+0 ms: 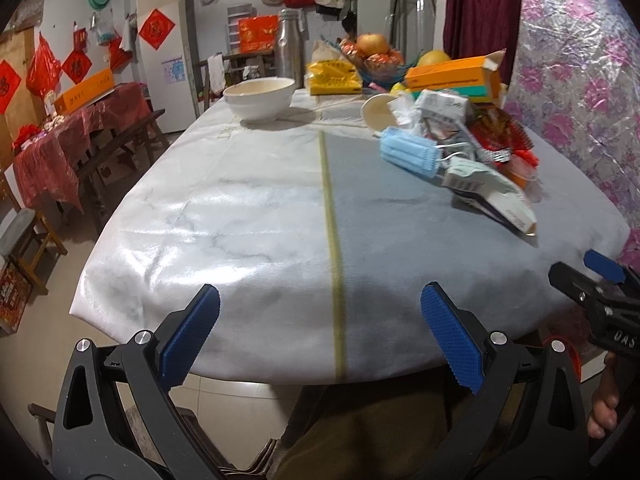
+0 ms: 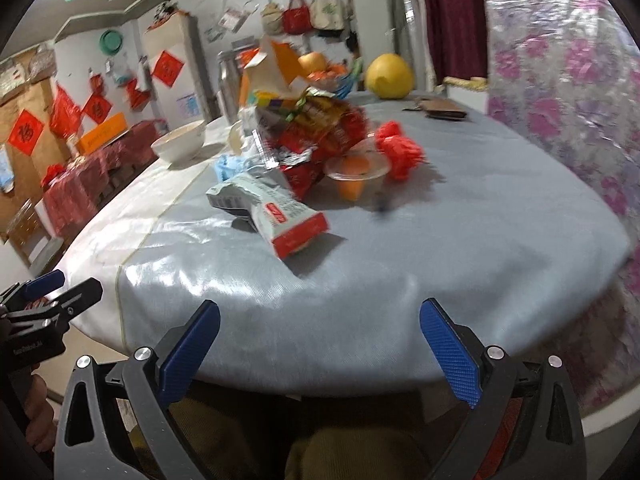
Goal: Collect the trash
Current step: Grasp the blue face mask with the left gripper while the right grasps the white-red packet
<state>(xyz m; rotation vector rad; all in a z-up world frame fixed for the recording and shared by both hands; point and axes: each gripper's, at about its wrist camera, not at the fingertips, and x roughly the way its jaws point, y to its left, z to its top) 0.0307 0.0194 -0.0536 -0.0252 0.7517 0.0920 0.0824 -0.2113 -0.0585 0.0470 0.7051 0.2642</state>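
While both tools, the left tool (image 1: 320, 336) and the right tool (image 2: 320, 348), are held wide open and empty at the table (image 1: 248, 216) edge, nothing is picked up yet. The trash pile (image 2: 304, 160) (wrappers, a box, a mask) is heaped further in, so a reach forward is probably needed first.

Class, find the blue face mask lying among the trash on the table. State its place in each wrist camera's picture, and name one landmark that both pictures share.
Left wrist view: the blue face mask lies right of centre, at the near-left edge of the trash pile.
Right wrist view: the mask peeks out left of centre, behind the grey-and-red carton.
Shared landmark: the white bowl.
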